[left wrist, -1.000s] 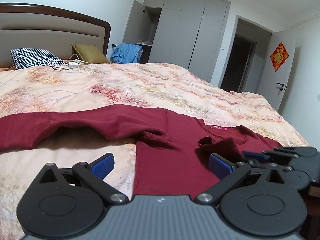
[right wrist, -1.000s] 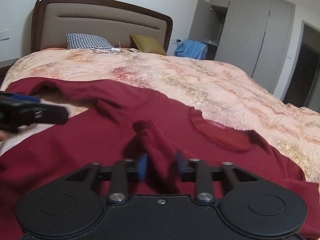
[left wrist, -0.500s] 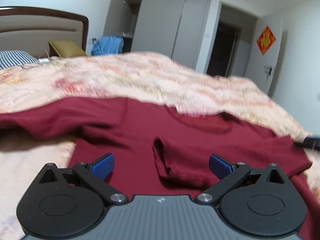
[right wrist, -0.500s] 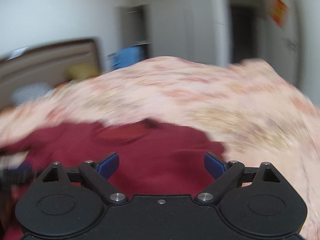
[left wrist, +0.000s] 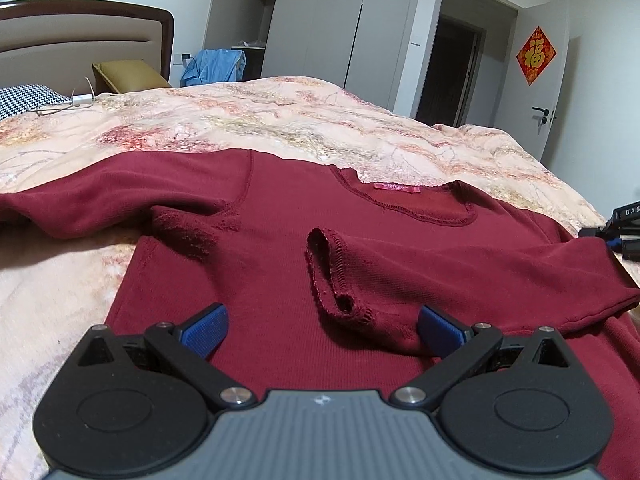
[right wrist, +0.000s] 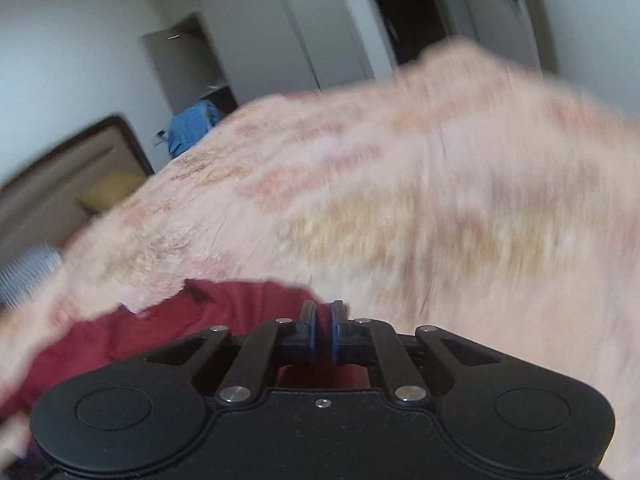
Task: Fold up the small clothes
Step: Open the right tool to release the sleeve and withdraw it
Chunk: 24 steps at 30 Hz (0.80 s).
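Inspecting from the near side: the left tongs (left wrist: 322, 330) stand wide apart, released, hovering low over the lower body of the dark red shirt (left wrist: 280, 240), with nothing between the blue pads (left wrist: 206, 322). The right tongs (right wrist: 323, 330) are clenched; the blurred right view shows the pads drawn nearly together at the shirt's right edge. Whether a thin fold of cloth is caught between them cannot be told.

The shirt lies front up on the bed (left wrist: 280, 120), spread over the peach patterned quilt. Its right sleeve (left wrist: 460, 264) is folded inward across the chest, its frayed cuff (left wrist: 332, 276) lying just ahead of the left tongs. Its left sleeve (left wrist: 100, 204) stretches outward to the left of the view, not yet folded.

Handling, judged: light, soft knit, limp, not slippery or fragile; it will sag and drag on the quilt. Best taken at seams or edges: cuff, shoulder seam, hem corners.

Orientation: the neckline (left wrist: 404, 204) with its pink label points away, toward the wardrobe; the hem lies nearest. Its long axis, hem to collar, runs near to far; the spread sleeve lies crosswise.

Beyond, pillows rest at the headboard (left wrist: 80, 40).
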Motion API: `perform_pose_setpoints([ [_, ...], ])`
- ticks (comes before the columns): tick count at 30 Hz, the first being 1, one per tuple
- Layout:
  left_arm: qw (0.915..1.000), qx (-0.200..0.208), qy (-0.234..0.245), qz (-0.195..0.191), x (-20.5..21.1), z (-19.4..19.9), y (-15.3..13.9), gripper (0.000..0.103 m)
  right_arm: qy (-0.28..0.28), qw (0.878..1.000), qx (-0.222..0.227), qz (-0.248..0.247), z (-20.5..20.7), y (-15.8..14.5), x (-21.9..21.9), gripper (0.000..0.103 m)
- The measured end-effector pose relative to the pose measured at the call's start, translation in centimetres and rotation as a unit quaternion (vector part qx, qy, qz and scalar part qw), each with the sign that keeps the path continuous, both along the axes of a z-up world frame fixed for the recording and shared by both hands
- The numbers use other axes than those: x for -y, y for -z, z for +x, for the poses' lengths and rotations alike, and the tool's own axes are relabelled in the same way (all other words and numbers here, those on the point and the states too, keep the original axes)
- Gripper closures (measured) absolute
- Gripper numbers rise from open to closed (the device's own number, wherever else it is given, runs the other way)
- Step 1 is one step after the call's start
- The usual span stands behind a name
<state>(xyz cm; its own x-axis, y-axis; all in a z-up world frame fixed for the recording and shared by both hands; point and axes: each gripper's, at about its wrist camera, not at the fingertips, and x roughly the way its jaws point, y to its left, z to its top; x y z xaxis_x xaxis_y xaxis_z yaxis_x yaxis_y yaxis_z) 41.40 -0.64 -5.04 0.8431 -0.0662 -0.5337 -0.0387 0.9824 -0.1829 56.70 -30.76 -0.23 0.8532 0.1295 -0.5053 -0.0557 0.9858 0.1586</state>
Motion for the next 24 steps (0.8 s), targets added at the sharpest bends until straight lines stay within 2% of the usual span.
perform_pose_setpoints([
  [2,1.0000,0.000,0.000,0.000,0.0,0.0,0.0,0.000,-0.004,0.995,0.016,-0.095,0.4,0.3,-0.8,0.097],
  [3,1.0000,0.000,0.001,0.002,0.1,0.0,0.0,0.000,-0.005,0.994,0.004,-0.111,0.8,0.8,-0.8,0.097],
  [5,1.0000,-0.002,0.000,0.008,0.3,0.1,0.0,0.000,-0.001,0.996,-0.013,-0.093,1.0,1.6,-0.1,0.096],
  [7,0.9999,-0.004,-0.001,0.014,0.5,0.2,0.1,0.000,0.007,0.997,-0.008,-0.073,0.2,1.7,0.4,0.086],
  [8,0.9999,-0.004,-0.001,0.015,0.5,0.2,0.1,0.000,0.013,0.998,-0.005,-0.064,-0.4,1.6,0.7,0.078],
  [10,0.9999,-0.004,0.000,0.015,0.5,0.2,0.1,0.000,0.023,0.998,0.000,-0.054,-1.7,1.4,1.4,0.073],
  [13,0.9999,-0.004,0.000,0.015,0.5,0.2,0.1,0.000,0.024,0.998,0.005,-0.053,-4.6,0.7,2.2,0.065],
  [15,0.9999,-0.004,0.000,0.015,0.5,0.2,0.1,0.000,0.015,0.997,0.013,-0.069,-7.1,0.5,2.4,0.055],
  [20,0.9999,-0.004,0.000,0.016,0.5,0.2,0.1,0.000,-0.014,0.997,0.004,-0.077,-12.3,1.2,2.4,0.052],
  [22,0.9999,-0.004,0.000,0.016,0.5,0.2,0.1,0.000,-0.033,0.996,-0.003,-0.081,-13.4,1.9,1.7,0.052],
  [24,0.9999,-0.004,0.000,0.017,0.5,0.2,0.1,0.000,-0.051,0.993,-0.007,-0.104,-13.9,2.6,0.4,0.052],
])
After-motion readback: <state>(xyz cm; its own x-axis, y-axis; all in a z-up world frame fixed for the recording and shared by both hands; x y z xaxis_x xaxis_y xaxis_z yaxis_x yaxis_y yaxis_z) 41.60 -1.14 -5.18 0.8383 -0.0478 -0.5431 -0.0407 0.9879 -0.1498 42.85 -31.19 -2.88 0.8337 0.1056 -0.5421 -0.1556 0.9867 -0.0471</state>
